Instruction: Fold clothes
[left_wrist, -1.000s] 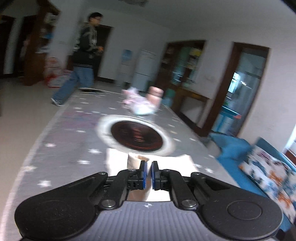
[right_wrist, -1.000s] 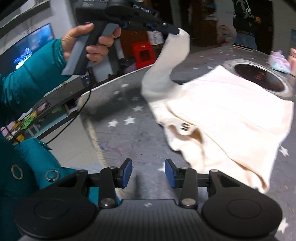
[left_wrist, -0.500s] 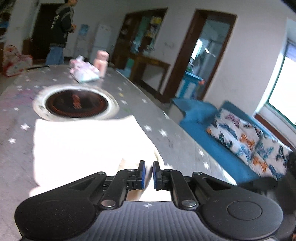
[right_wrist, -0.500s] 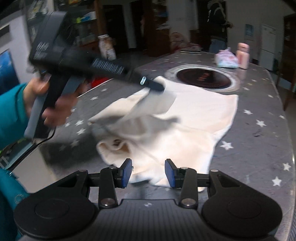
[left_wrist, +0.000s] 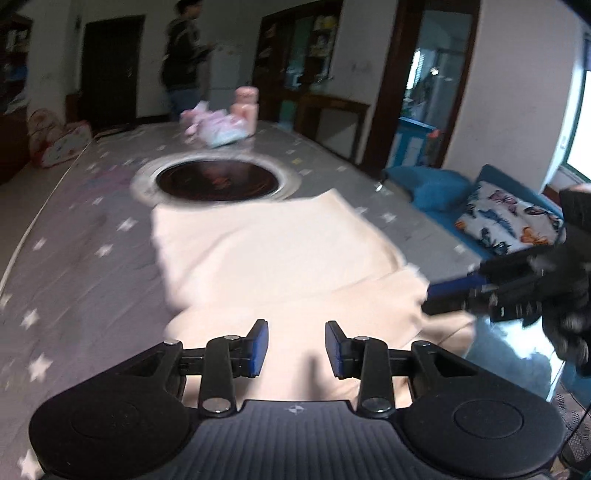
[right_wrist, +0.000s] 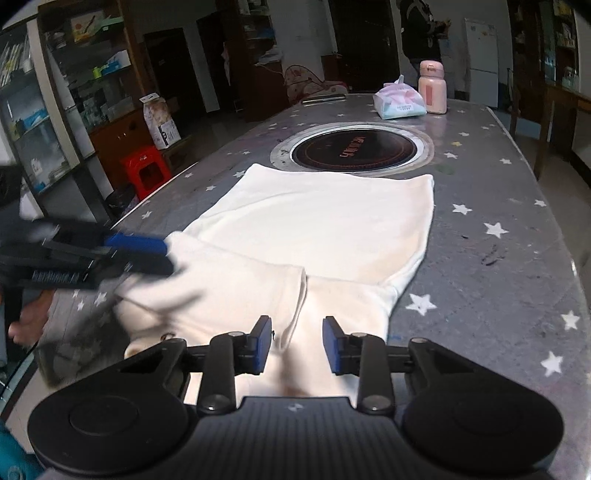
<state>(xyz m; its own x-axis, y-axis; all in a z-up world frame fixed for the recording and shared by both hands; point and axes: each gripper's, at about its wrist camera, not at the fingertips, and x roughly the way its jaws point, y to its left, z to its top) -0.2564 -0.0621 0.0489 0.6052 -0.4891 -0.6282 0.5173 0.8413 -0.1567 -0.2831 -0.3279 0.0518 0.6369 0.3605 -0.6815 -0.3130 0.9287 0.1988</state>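
A cream garment lies spread on the grey star-patterned table, with one sleeve folded across its near part. My left gripper hovers low over the near cloth; its jaws are opening and nothing is pinched between the pads. In the right wrist view the left gripper sits at the left edge of the folded sleeve. My right gripper is over the garment's near end. Its jaws are closing, with cloth below them but not pressed by the pads. The right gripper also shows at the cloth's right edge.
A round black hob is set into the table beyond the garment. A tissue pack and a pink bottle stand at the far end. A person stands behind the table. A blue sofa lies to the right.
The left gripper came down from holding the sleeve up, laid it across the garment and opened. The right gripper swung over the garment's near end and its jaws narrowed a little.
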